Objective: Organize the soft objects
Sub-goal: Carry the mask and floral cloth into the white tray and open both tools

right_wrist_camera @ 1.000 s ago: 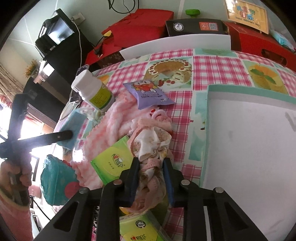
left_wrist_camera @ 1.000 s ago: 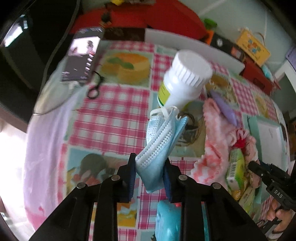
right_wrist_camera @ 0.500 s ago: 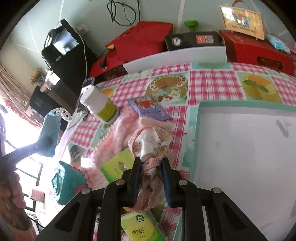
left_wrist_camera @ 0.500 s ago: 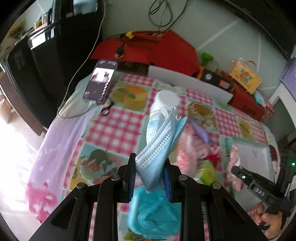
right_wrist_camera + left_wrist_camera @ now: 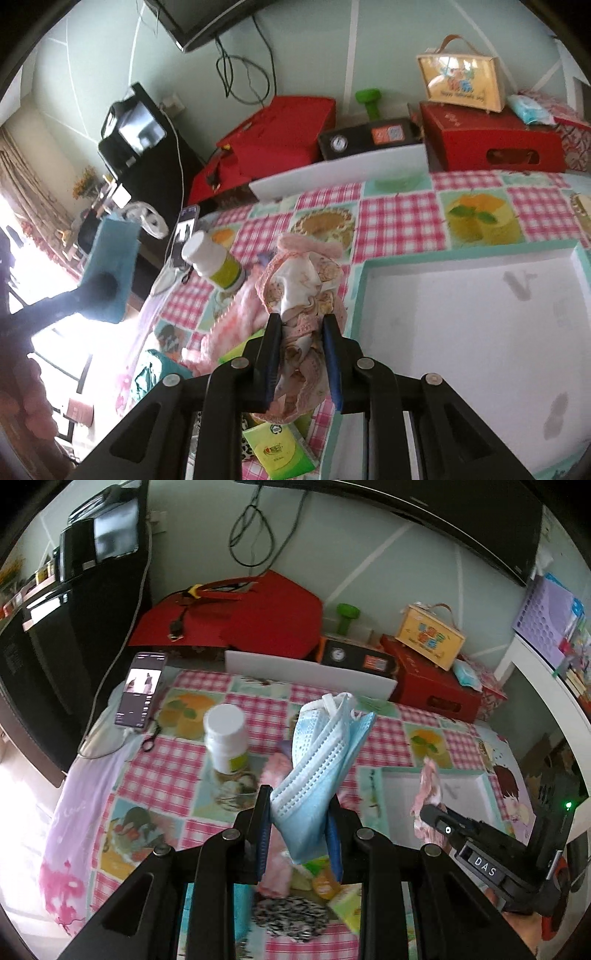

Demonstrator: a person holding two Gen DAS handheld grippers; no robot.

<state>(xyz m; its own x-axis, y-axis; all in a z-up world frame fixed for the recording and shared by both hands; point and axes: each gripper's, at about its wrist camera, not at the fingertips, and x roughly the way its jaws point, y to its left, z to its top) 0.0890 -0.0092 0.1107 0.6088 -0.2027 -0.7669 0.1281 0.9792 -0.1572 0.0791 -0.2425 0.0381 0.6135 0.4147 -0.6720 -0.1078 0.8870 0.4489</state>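
Both loads are rising off the counter (image 5: 207, 814): left hand-held gripper (image 5: 299, 830) is clamping the blue face mask (image 5: 317, 760), right hand-held gripper (image 5: 301, 354) is pinching pink cloth (image 5: 303, 288) (beside the white tray (image 5: 461, 332)). Farther off, a white bottle (image 5: 226, 744) is standing, a phone (image 5: 140, 688) lying beyond.

A white pill bottle (image 5: 226, 738) with a yellow-green label stands upright on the pink checked surface (image 5: 173, 771). A phone (image 5: 141, 692) with a lit screen lies at ten o'clock from it, near the surface's edge. Behind the surface, at twelve o'clock, sit a red case (image 5: 236, 616), a green dumbbell (image 5: 347, 617) and a yellow carry box (image 5: 429, 636) atop a red box (image 5: 432, 686).
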